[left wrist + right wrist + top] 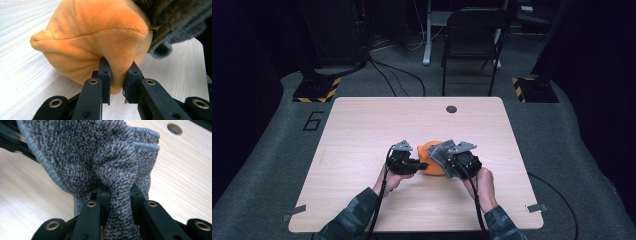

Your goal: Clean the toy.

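An orange plush toy (430, 159) rests on the wooden table (362, 130) between my two grippers. My left gripper (412, 162) is shut on a fold of the orange plush toy (95, 37); its pads pinch the fabric at the toy's lower edge. My right gripper (447, 162) is shut on a grey terry cloth (439, 152), which drapes over the toy's right side. In the right gripper view the grey cloth (100, 157) bunches up between the jaws and hangs above the tabletop. The grey cloth (172, 22) also lies at the toy's upper right in the left gripper view.
A round cable hole (451, 109) sits near the table's far edge. A black chair (472, 40) and cables stand on the floor beyond the table. Metal clips (537, 207) mark the near corners. Bare wood surrounds the toy.
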`<move>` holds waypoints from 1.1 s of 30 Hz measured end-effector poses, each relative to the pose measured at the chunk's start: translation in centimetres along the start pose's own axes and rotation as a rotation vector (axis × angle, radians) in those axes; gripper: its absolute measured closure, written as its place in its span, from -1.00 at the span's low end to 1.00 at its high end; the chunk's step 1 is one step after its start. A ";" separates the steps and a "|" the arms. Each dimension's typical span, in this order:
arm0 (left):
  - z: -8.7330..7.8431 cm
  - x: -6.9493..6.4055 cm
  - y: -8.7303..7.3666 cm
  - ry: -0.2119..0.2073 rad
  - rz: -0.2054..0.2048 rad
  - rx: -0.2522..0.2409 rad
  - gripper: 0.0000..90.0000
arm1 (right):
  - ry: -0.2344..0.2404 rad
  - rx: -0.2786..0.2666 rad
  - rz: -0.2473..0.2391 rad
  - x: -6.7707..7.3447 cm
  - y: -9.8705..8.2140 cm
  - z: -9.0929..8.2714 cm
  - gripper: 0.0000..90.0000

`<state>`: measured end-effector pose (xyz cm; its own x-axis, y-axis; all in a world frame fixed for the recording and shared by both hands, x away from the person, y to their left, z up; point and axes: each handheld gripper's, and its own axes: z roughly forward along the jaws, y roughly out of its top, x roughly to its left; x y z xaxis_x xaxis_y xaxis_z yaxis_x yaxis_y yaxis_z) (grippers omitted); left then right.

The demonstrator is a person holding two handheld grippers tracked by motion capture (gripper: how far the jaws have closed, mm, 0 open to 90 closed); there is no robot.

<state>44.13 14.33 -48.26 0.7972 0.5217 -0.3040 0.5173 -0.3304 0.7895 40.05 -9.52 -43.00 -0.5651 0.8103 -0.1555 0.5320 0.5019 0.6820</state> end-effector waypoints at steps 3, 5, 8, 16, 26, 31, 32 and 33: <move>0.0 0.0 0.0 0.000 0.001 0.000 0.75 | -0.017 0.016 0.032 -1.1 -0.6 0.5 0.70; 0.0 0.0 0.0 -0.004 -0.003 -0.001 0.75 | -0.042 0.042 0.060 -2.0 -1.1 1.1 0.70; 0.0 0.0 0.0 -0.004 -0.003 -0.001 0.74 | -0.066 0.068 0.080 -3.1 -2.0 2.1 0.70; -0.1 0.0 0.0 0.001 0.000 -0.004 0.74 | -0.059 0.122 0.084 -4.4 -3.3 1.8 0.70; 0.0 -0.1 0.1 0.009 0.006 -0.005 0.74 | 0.087 -0.013 -0.125 2.4 -2.4 -2.7 0.70; 0.0 0.0 0.1 0.001 0.004 -0.007 0.75 | 0.128 0.013 -0.184 4.4 -2.3 -1.0 0.70; 0.0 0.0 0.1 0.001 0.005 -0.002 0.75 | 0.130 0.019 -0.184 4.4 -2.2 -0.7 0.70; 0.0 0.0 0.1 0.001 0.006 -0.001 0.75 | 0.129 0.018 -0.177 4.3 -2.3 -0.4 0.70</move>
<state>44.21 14.32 -48.21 0.8000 0.5206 -0.2983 0.5118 -0.3326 0.7921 36.15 -7.29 -44.91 -0.7263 0.6639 -0.1783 0.4276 0.6394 0.6390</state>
